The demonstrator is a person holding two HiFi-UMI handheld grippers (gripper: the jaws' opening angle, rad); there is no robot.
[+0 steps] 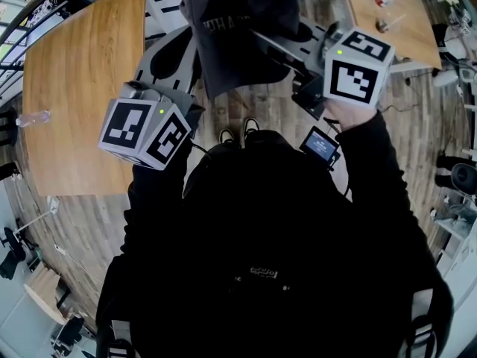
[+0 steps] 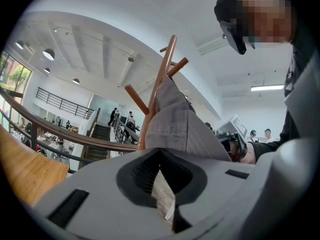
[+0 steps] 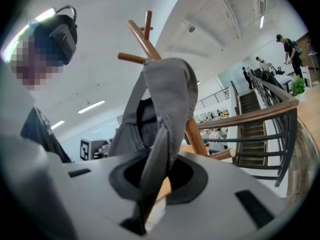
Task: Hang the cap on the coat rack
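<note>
A dark grey cap (image 1: pixel 238 28) hangs between my two grippers at chest height. My left gripper (image 1: pixel 186 47) is shut on its left edge. In the left gripper view the grey fabric (image 2: pixel 175 119) runs down into the closed jaws (image 2: pixel 161 156). My right gripper (image 1: pixel 264 42) is shut on the other side, and in the right gripper view a fold of the cap (image 3: pixel 167 89) is pinched between the jaws (image 3: pixel 157 169). The wooden coat rack (image 2: pixel 165 59) with slanted pegs (image 3: pixel 142 36) rises just behind the cap, and the cap's crown covers part of the pole.
A large wooden table (image 1: pixel 82 88) with a plastic bottle (image 1: pixel 33 118) stands at the left. A second table (image 1: pixel 387 21) is at the top right. A small screen device (image 1: pixel 320 144) hangs by my right wrist. A railing and stairs (image 3: pixel 260 119) lie beyond, with people in the distance.
</note>
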